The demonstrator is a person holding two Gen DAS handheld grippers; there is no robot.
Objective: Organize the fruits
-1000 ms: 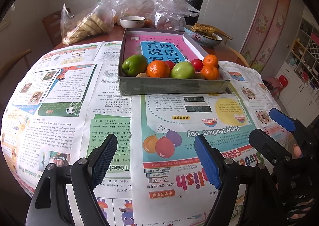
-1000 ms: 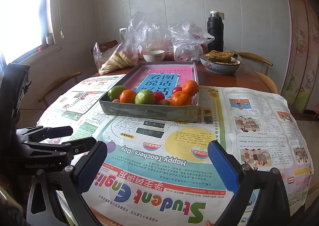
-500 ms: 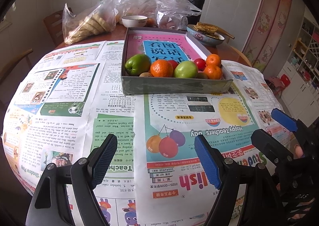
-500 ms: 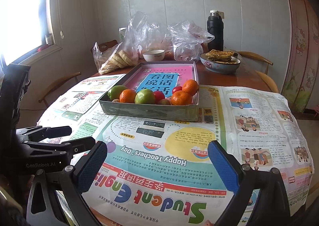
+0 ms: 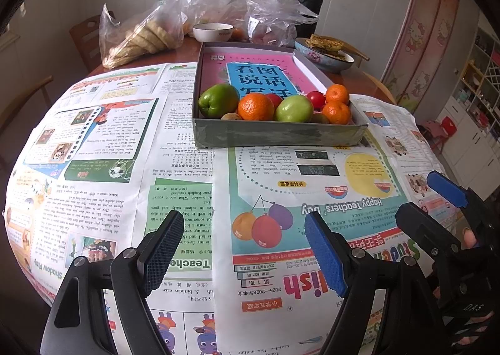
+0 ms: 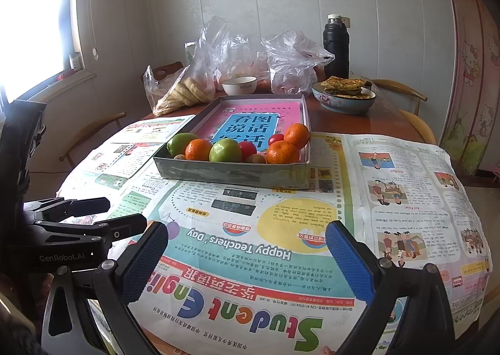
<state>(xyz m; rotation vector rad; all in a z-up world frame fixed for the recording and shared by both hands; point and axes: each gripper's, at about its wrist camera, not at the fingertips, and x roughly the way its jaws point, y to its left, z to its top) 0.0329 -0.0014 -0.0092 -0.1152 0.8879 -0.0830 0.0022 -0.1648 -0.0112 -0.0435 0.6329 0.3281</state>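
Note:
A grey shallow box [image 5: 278,133] [image 6: 231,172] with a pink book cover inside stands on the newspaper-covered table. Along its near wall lie a green fruit [image 5: 218,100] [image 6: 181,143], an orange [image 5: 255,106] [image 6: 198,149], a second green fruit [image 5: 293,108] [image 6: 225,150], small red fruits [image 5: 315,99] [image 6: 247,148], brown kiwis [image 5: 231,116] [image 6: 255,158] and two more oranges [image 5: 337,111] [image 6: 282,152]. My left gripper [image 5: 243,256] [image 6: 103,215] hovers open over the newspaper, well short of the box, nothing between its fingers. My right gripper [image 6: 247,264] [image 5: 437,201] is open too, beside the left one.
Behind the box stand a white bowl [image 5: 213,32] [image 6: 240,85], plastic bags of food [image 5: 140,39] [image 6: 184,89], a black flask [image 5: 309,6] [image 6: 336,45] and a blue bowl of flatbread [image 5: 325,53] [image 6: 343,95]. Wooden chairs ring the round table [image 6: 343,123].
The left wrist view has shifted a little, so the box sits slightly lower in it. Both grippers stay open and still.

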